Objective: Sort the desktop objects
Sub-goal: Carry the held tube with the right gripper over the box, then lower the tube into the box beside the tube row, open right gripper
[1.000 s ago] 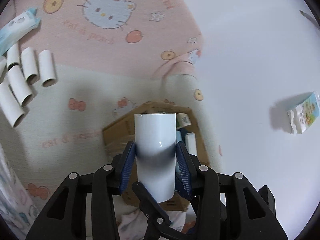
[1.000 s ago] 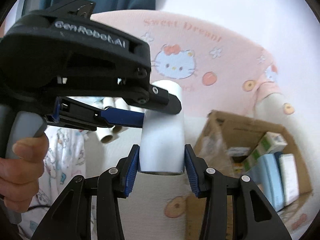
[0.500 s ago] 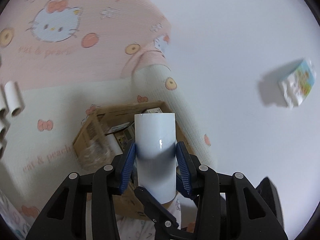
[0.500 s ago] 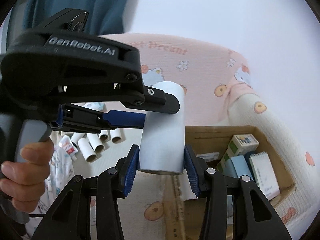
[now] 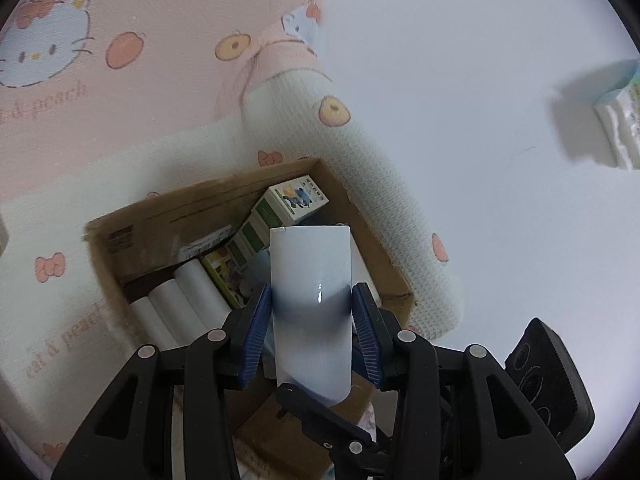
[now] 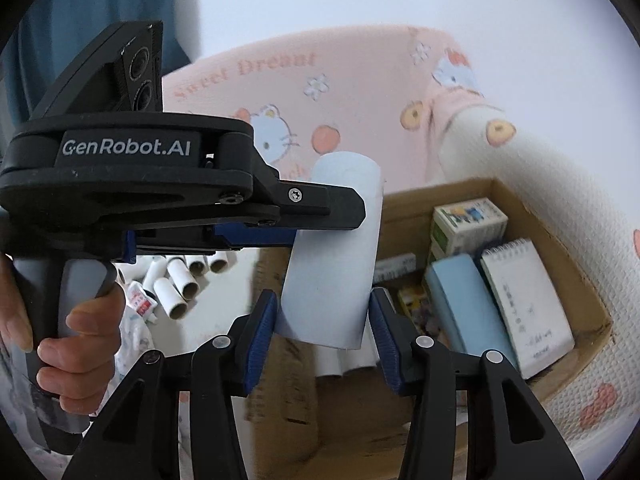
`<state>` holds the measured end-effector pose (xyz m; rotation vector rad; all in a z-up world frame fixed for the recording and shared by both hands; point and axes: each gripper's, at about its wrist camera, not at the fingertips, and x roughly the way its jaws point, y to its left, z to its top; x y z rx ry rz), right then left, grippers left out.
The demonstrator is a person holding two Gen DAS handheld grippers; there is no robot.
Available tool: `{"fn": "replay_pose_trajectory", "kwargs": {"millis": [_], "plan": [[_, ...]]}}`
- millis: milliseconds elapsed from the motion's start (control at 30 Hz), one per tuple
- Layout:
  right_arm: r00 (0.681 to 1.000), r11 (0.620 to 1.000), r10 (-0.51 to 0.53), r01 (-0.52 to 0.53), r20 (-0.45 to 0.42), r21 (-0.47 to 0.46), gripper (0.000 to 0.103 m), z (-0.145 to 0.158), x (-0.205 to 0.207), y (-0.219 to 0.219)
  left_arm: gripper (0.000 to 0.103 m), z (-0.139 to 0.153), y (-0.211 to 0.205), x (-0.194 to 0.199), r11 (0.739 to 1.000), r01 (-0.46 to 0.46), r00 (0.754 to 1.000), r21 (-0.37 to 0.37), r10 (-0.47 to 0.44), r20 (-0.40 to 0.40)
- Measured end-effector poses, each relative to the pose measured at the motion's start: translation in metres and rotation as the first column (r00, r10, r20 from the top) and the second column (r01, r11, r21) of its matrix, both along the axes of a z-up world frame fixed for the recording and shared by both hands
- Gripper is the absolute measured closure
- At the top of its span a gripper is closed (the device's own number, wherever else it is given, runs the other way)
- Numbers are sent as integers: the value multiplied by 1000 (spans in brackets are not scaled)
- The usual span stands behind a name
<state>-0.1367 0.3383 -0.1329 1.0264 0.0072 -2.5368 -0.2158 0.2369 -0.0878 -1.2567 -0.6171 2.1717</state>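
A white paper tube point(image 5: 310, 256) stands upright between the blue pads of my left gripper point(image 5: 311, 292), which is shut on its lower half. The right wrist view has the same tube point(image 6: 336, 216) tilted between the pads of my right gripper point(image 6: 324, 300). Those jaws are opening, and a thin gap shows on each side of the tube. One black finger point(image 6: 320, 208) of the left gripper crosses the tube from the left, held by a person's hand point(image 6: 80, 328). Below the tube lies an open cardboard box point(image 5: 120, 240).
The box point(image 6: 440, 188) holds small printed cartons point(image 6: 468, 220), a spiral notebook point(image 6: 524, 304), a blue case and white tubes point(image 5: 180, 304). Several more tubes point(image 6: 180, 280) lie on the cat-print mat point(image 5: 140, 20). A tissue pack point(image 5: 618, 120) lies on the white surface at the right.
Both grippers have carried the tube sideways until it hangs over the box, which now fills the middle of both views. The right pads have drawn slightly away from the tube.
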Motion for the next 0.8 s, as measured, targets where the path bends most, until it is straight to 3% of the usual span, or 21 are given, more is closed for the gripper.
{"fn": "replay_pose_trajectory", "kwargs": {"millis": [67, 200, 333, 467, 567, 800], "plan": [[1000, 1000, 4, -4, 18, 9, 58, -4, -8, 8, 58, -7, 7, -8, 1000, -11, 1000, -29, 12, 17], [998, 999, 23, -25, 60, 34, 58, -15, -26, 20, 58, -20, 13, -21, 1000, -22, 998, -14, 23, 62], [993, 1000, 13, -12, 117, -11, 58, -23, -41, 32, 58, -26, 23, -25, 997, -20, 998, -79, 25, 58], [985, 999, 26, -19, 168, -47, 57, -33, -53, 42, 58, -37, 30, -31, 994, -8, 994, -110, 20, 106], [984, 999, 42, -39, 173, -22, 57, -39, -56, 39, 58, -45, 37, -36, 992, 2, 989, -122, 17, 148], [985, 997, 68, -73, 157, 29, 61, -41, -62, 35, 58, -46, 47, -42, 988, -1, 988, -154, 24, 152]]}}
